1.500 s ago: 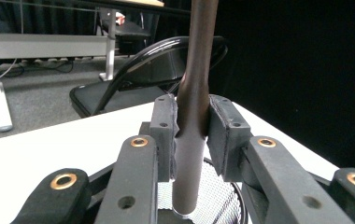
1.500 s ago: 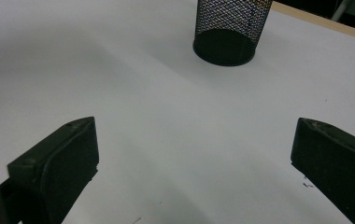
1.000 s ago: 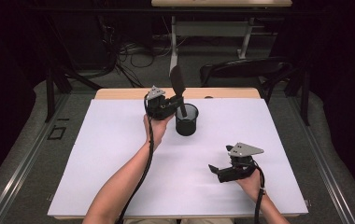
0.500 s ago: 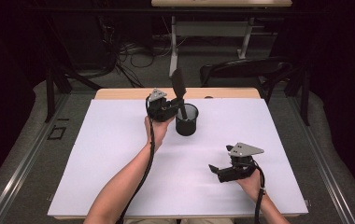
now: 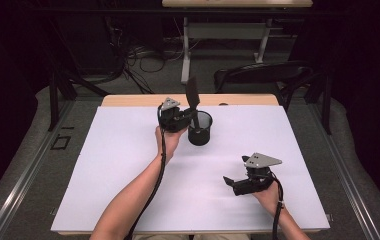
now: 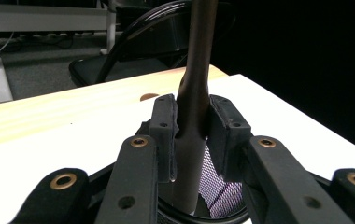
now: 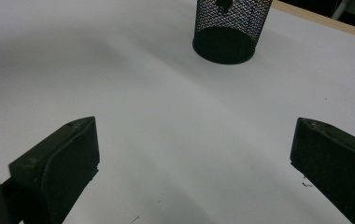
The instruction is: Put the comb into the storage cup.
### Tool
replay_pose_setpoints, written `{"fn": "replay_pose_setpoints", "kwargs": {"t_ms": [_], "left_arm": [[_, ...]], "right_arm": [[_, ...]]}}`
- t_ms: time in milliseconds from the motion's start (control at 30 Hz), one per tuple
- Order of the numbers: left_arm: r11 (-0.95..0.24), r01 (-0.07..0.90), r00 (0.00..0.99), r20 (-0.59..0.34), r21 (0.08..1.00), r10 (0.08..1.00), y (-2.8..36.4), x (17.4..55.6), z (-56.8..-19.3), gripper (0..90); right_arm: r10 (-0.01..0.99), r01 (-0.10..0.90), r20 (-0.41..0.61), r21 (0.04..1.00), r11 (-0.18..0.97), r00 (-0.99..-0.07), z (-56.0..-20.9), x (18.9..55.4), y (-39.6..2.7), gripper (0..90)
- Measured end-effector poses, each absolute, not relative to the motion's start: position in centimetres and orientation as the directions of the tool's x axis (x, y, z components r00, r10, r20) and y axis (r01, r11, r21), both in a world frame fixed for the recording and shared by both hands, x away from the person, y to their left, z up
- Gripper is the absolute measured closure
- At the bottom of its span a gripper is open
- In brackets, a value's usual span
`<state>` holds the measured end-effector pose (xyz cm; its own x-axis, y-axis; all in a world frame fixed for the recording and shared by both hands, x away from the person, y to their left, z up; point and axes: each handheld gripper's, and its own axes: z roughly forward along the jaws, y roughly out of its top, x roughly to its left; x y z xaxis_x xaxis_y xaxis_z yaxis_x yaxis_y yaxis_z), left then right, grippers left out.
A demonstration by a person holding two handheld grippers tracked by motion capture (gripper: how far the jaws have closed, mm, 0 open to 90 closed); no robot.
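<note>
A black mesh cup (image 5: pixel 200 131) stands on the white table cover (image 5: pixel 128 150) near the far middle. A long dark utensil with a flat black blade (image 5: pixel 193 92) stands upright, its lower end inside the cup. My left gripper (image 5: pixel 190 119) is shut on its handle (image 6: pixel 194 93) just above the cup's rim (image 6: pixel 217 186), and both pads press on it. My right gripper (image 5: pixel 230 184) rests low over the cover at the near right. It is open, with nothing between its fingers (image 7: pixel 68 154). From there the cup (image 7: pixel 229 28) stands ahead.
A strip of bare wooden tabletop (image 5: pixel 128 100) runs along the far edge. A black chair (image 5: pixel 263 75) stands just beyond it at the right, with desk legs and cables on the floor behind. Wide white cover lies at the left and in the near middle.
My left gripper and the utensil have sunk slightly toward the cup. The right gripper has not moved.
</note>
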<state>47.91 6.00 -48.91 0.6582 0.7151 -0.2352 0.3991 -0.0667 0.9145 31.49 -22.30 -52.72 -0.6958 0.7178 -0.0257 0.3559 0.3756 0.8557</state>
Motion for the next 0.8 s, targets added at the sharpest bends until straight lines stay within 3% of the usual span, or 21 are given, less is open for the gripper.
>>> {"fn": "replay_pose_setpoints", "kwargs": {"t_ms": [800], "left_arm": [[-0.116, 0.443, 0.662, -0.237, 0.889, 0.711, 5.31, 47.62, -49.71, 72.0]], "right_arm": [[0.716, 0.354, -0.031, 0.854, 0.382, -0.697, -52.68, 31.43, -22.22, 1.0]]}}
